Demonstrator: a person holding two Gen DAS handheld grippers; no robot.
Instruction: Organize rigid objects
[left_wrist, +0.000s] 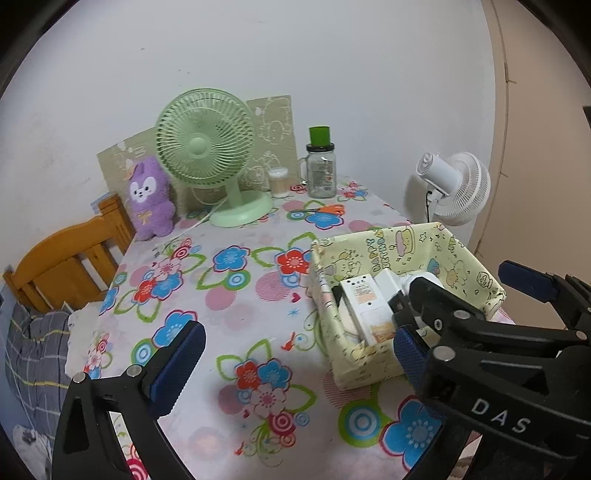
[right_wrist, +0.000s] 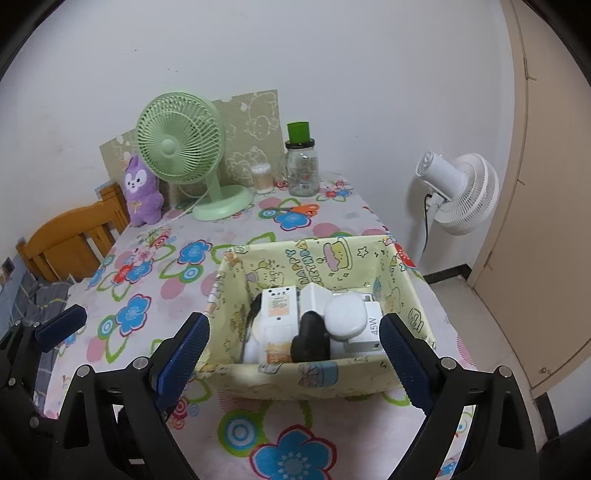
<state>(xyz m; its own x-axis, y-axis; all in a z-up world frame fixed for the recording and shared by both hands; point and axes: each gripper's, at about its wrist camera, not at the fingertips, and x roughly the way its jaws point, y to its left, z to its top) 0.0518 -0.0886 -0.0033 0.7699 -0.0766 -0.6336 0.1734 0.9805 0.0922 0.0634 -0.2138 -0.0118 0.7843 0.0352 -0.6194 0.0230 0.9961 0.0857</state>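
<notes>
Both grippers — left gripper (left_wrist: 295, 354), right gripper (right_wrist: 295, 350) — gape wide, holding nothing; chargers (right_wrist: 317, 317) fill the yellow cartoon-print box (right_wrist: 295, 380).

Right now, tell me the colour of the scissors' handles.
Orange; the scissors lie on the table behind the box, clearest in the right wrist view.

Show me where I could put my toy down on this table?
Bare flowered tablecloth lies between the yellow box, the purple plush and the green fan. It is crowded inside the box with chargers, and along the wall by the jar and scissors.
</notes>
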